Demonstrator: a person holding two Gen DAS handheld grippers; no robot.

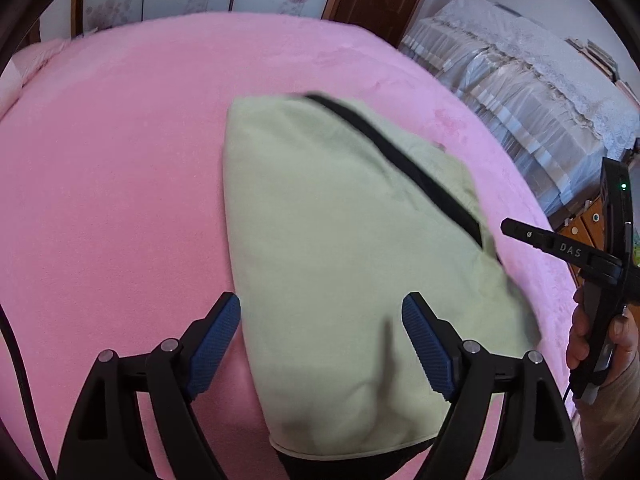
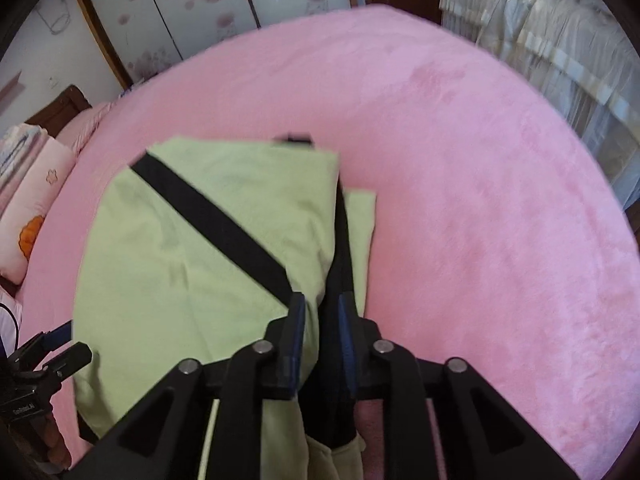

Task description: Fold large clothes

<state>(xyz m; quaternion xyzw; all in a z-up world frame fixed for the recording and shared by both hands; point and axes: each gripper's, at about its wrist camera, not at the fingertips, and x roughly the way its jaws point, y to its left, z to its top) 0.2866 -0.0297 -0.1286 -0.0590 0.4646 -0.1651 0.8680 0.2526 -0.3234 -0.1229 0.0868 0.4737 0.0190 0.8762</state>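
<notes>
Garment [image 1: 340,248] first: it is a pale green piece with a black stripe [image 2: 212,220] running diagonally across it, lying partly folded on the pink bedcover [image 1: 120,180]. In my left wrist view it fills the centre and lower right of the frame, its long axis running from the bottom edge up toward the middle. My left gripper [image 1: 322,344] hangs over its near end with the blue pads [image 1: 216,344] spread wide and nothing between them; the left pad sits just off the cloth's left edge, the right pad over the green.

In my right wrist view the right gripper [image 2: 322,344] is clamped on a bunched fold of the garment, green cloth and dark lining pinched between the pads at the lower centre of the frame. From there the fabric spreads up and to the left, with a lower layer peeking out at centre right.

I judge a fold is underway, carried by the right hand. The turn depends on the cloth lying left of that clamp: I would carry the held edge leftward across the long axis, and the left gripper, nearer the free end, could pin it.
</notes>
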